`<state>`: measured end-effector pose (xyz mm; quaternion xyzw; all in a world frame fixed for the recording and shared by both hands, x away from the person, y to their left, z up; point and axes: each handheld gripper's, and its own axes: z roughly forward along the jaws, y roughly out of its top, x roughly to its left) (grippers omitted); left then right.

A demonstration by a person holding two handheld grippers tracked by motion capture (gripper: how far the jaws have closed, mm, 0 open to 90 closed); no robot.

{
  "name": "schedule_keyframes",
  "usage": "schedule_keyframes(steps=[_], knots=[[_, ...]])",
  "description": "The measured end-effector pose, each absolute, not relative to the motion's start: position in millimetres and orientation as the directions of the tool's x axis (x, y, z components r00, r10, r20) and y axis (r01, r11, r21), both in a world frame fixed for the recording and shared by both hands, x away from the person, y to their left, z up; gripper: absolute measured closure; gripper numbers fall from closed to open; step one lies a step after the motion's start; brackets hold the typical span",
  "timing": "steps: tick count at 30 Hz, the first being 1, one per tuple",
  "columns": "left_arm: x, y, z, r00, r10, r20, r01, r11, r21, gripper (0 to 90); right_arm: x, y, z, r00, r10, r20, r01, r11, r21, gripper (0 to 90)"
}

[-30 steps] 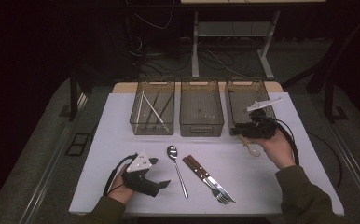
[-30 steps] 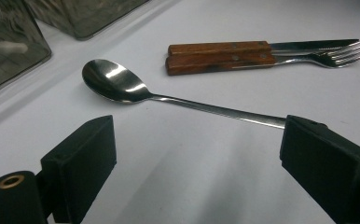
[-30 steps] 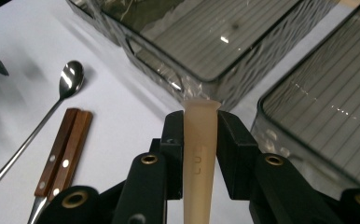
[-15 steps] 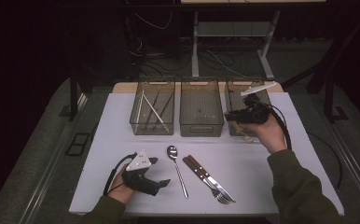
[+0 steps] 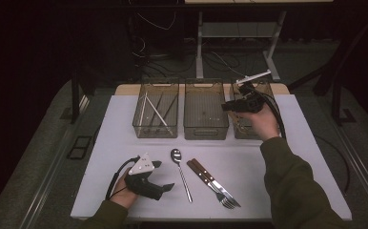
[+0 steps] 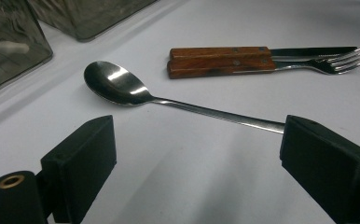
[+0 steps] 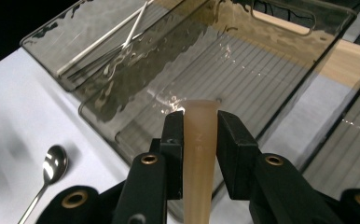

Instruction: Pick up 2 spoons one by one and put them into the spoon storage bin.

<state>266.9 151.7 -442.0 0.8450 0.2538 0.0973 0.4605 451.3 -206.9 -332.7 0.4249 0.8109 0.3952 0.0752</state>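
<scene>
The right claw (image 7: 197, 140) is clamped on a tan wooden handle (image 7: 197, 154), held above the middle tray (image 7: 280, 56). Faint marks on the handle cannot be read. The left claw (image 6: 197, 163) stands wide on the bench (image 6: 192, 186), the spoon (image 6: 122, 86) just ahead of it.

Three bins (image 5: 206, 112) abreast, upper centre of the high view; chopsticks (image 5: 156, 112) in the leftmost. Below: spoon (image 5: 181, 171) left, knife (image 5: 209, 177) and fork (image 5: 218, 188) right.

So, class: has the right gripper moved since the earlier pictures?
Yes. In the high view the right gripper, shut on a tan utensil, has gone from the table edge near the right-hand bin up over it, towards the middle bin.
</scene>
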Motion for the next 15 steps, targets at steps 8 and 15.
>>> schedule_keyframes(steps=[8, 15], knots=[[267, 152, -442, 0.855, 0.515, -0.067, 0.330, -0.440, 0.835, 9.1, 468, -186, -330, -0.634, 0.746, 0.206, 0.626, 0.337, 0.703, 73.5], [267, 152, -441, 0.856, 0.513, -0.070, 0.330, -0.436, 0.837, 9.1, 483, -168, -335, -0.635, 0.747, 0.197, 0.627, 0.350, 0.696, 73.4]])
